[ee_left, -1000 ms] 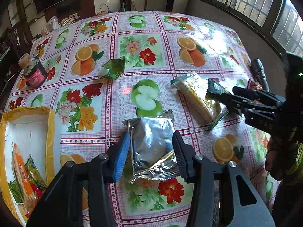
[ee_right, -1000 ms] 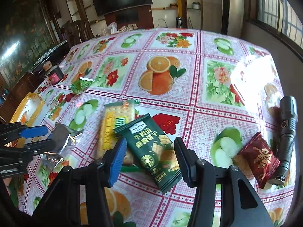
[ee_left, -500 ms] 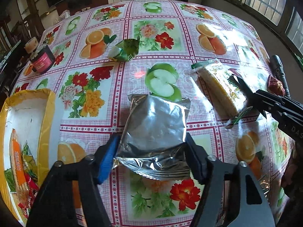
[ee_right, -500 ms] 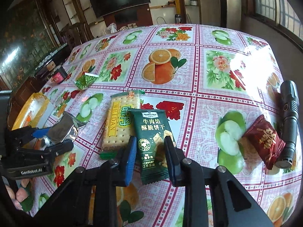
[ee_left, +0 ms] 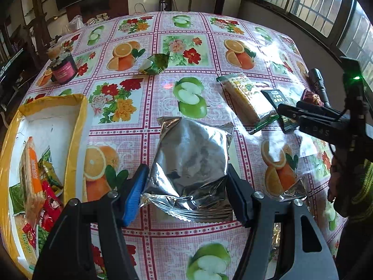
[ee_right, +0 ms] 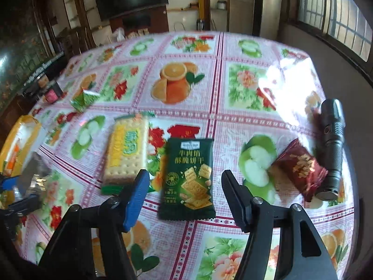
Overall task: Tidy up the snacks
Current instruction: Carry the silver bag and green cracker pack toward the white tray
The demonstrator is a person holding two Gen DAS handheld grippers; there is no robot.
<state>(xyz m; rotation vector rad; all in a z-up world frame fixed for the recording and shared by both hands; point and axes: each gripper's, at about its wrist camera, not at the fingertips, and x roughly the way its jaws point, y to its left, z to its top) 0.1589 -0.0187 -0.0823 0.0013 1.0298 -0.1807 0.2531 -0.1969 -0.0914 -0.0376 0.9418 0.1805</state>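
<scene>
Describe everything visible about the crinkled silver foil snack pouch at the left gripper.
The crinkled silver foil snack pouch is unprinted and shiny, puffed in the middle, with crimped seams at both ends. It sits between the left gripper's fingers, which press its near end from both sides, creasing it. Whether it is lifted off the fruit-print tablecloth cannot be told.

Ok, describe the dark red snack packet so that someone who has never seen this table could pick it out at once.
Start at the sunlit window side of the fruit-and-flower patterned tablecloth and find the black metal torch lying there. The small dark red foil packet with gold lettering lies right against the torch, beside a printed green apple. It is the only red wrapper out on the cloth; the nearby dark green biscuit packet is larger and flatter.
</scene>
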